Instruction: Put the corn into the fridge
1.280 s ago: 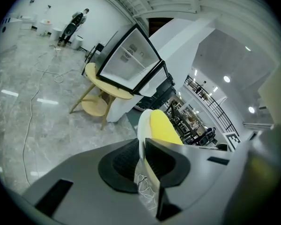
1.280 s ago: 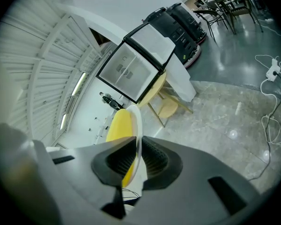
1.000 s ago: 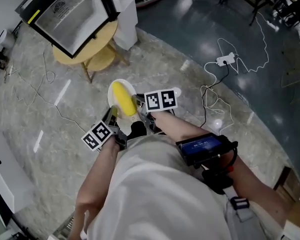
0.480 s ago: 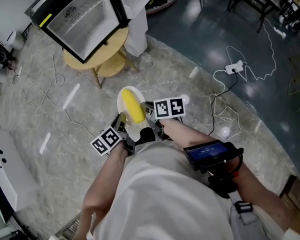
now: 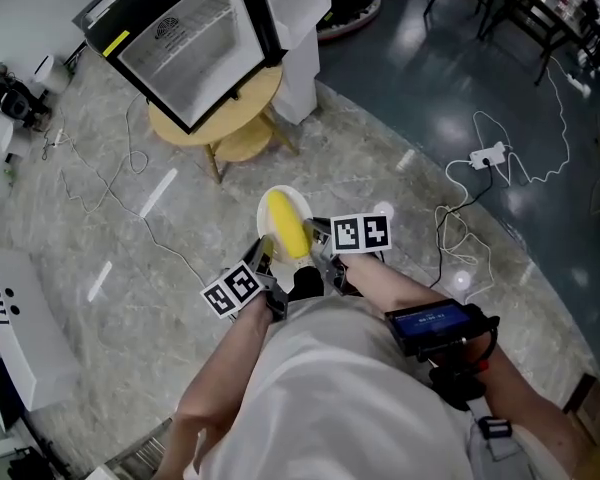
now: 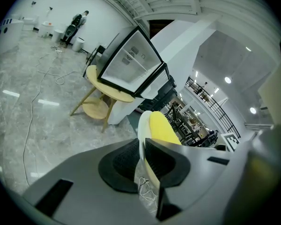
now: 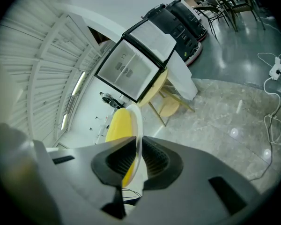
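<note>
Corn (image 5: 288, 234) is lying flat on a white plate (image 5: 302, 206), up in the air right in front of the person, its long axis pointing away from them and roughly toward the fridge (image 5: 195, 43). Left gripper (image 6: 141, 161) is pinching the plate's rim from one side and right gripper (image 7: 137, 153) is doing the same from the other, both narrowed down onto that thin edge.

The fridge is sitting on a round wooden worktop (image 5: 230, 118), well apart from the plate, with a white pillar (image 5: 295, 28) just beside it. A cable (image 5: 155, 223) is snaking over the marble floor (image 5: 100, 218) between here and there, and a power strip (image 5: 488, 155) is lying off to the right. The fridge's glass front is showing a round logo, too small to read, and there's a yellow strip along its top edge.
</note>
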A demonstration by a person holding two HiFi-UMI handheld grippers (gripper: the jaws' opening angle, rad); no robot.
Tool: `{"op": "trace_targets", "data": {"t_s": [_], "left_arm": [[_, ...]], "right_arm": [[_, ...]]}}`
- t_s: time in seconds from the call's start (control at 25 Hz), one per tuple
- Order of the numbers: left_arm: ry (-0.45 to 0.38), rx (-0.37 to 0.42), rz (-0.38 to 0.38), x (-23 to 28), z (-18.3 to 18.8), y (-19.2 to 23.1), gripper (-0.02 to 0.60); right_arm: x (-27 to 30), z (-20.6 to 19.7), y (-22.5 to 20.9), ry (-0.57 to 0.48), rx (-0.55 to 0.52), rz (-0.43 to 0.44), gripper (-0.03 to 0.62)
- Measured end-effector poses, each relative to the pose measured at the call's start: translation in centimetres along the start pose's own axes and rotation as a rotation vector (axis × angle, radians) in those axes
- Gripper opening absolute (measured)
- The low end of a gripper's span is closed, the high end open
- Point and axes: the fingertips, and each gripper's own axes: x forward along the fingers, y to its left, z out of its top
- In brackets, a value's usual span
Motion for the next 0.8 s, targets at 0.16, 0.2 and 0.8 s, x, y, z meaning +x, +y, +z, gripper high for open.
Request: {"op": "trace_targets", "data": {"t_s": [0.16, 0.2, 0.8], "left_arm": [[0.015, -0.001, 0.003, 0.9, 0.0, -0.2, 0.037], [0.019, -0.001, 0.003, 1.0, -0.1, -0.2, 0.037], [0.019, 0.004, 0.002, 4.5, 2.9, -0.4, 0.037]], "right_arm": [[0.0, 0.6, -0.6, 0.003, 0.007, -0.006, 0.037], [-0.1, 0.6, -0.8, 0.002, 0.010, -0.007, 0.037], [1.9, 4.6, -1.9, 0.016, 0.019, -0.014, 0.038]]}}
